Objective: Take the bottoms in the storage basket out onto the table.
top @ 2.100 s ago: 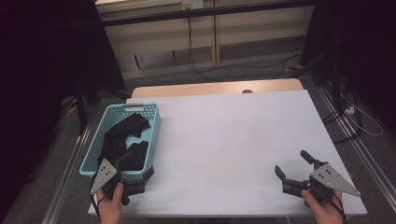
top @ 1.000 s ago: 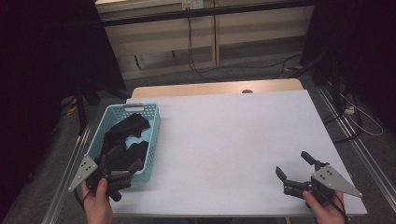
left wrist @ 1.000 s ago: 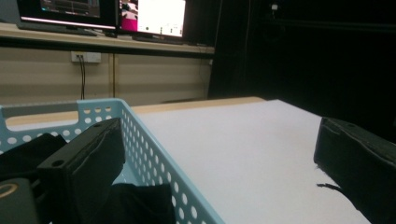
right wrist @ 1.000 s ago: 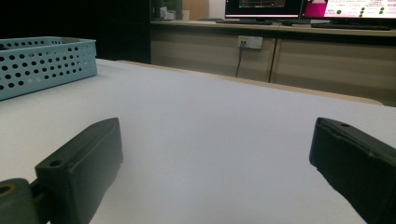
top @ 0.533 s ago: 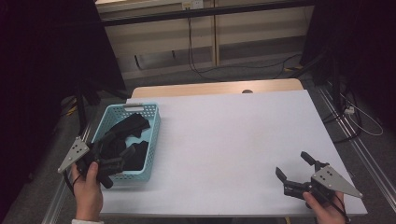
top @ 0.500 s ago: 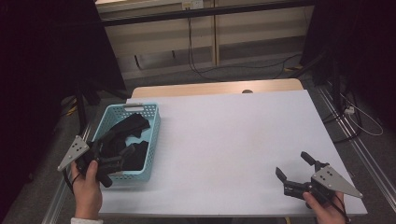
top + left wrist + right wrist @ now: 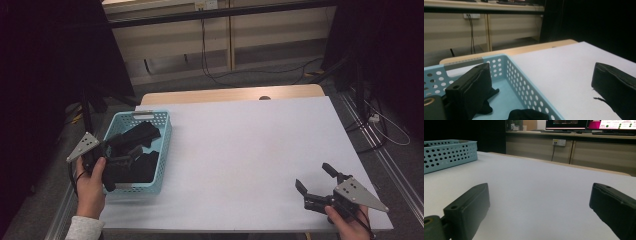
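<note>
High view: a light blue perforated basket [image 7: 164,150] sits at about 9 o'clock on the white table [image 7: 250,150], close to the table's left edge, with its long side running away from the person. Its walls are pierced with rows of small round holes, and a slot handle is cut into the far short wall. Inside lie dark, black items [image 7: 140,135] heaped together; they are too dark to tell apart or to name. The left gripper [image 7: 117,160] is held at the basket's near-left corner, around 8 o'clock, by the left hand [image 7: 91,185], its grey three-cornered plate pointing outward past the table edge. In the left gripper view its jaws stand wide apart and grasp nothing: one jaw is over the inside of the basket [image 7: 524,82], next to a black item [image 7: 527,115] at the bottom, and the other is over the bare table [image 7: 564,67] outside the perforated wall. The right gripper [image 7: 316,186] rests at about 5 o'clock near the table's near-right corner, held by the right hand [image 7: 347,222], well apart from the basket. In the right gripper view its jaws are spread wide with nothing between them but white tabletop [image 7: 536,185], and the basket [image 7: 449,155] shows far off at about 10 o'clock.
</note>
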Action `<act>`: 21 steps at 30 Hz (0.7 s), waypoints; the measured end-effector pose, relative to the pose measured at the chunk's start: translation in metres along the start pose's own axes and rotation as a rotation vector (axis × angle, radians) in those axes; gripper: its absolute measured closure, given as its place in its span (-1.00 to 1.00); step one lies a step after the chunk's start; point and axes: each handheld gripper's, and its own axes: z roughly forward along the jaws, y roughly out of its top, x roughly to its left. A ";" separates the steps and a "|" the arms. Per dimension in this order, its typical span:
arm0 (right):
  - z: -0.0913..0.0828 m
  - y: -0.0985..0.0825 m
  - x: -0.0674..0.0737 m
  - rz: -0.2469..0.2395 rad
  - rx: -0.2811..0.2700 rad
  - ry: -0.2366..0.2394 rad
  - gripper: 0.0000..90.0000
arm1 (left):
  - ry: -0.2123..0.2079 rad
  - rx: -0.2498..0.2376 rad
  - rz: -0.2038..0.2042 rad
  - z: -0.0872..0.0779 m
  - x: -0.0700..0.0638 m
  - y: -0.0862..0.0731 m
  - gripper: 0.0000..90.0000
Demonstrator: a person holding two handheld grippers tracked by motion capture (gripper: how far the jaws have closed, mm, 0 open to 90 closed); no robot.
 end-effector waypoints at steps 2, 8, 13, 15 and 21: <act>0.000 0.000 0.000 -0.001 -0.002 0.001 -0.94 | -0.003 0.011 0.005 0.003 0.002 0.000 -0.94; -0.001 0.000 0.000 0.002 -0.005 0.003 -0.94 | -0.020 0.052 0.051 0.009 0.005 0.002 -0.93; -0.002 0.000 -0.001 0.000 -0.007 0.000 -0.94 | -0.017 0.075 0.067 0.016 0.012 0.000 -0.93; -0.002 0.000 -0.001 0.004 -0.005 0.002 -0.94 | -0.011 0.089 0.090 0.019 0.014 0.000 -0.93; -0.001 0.000 0.000 -0.001 -0.005 0.003 -0.94 | -0.050 0.107 0.145 0.026 0.019 0.004 -0.88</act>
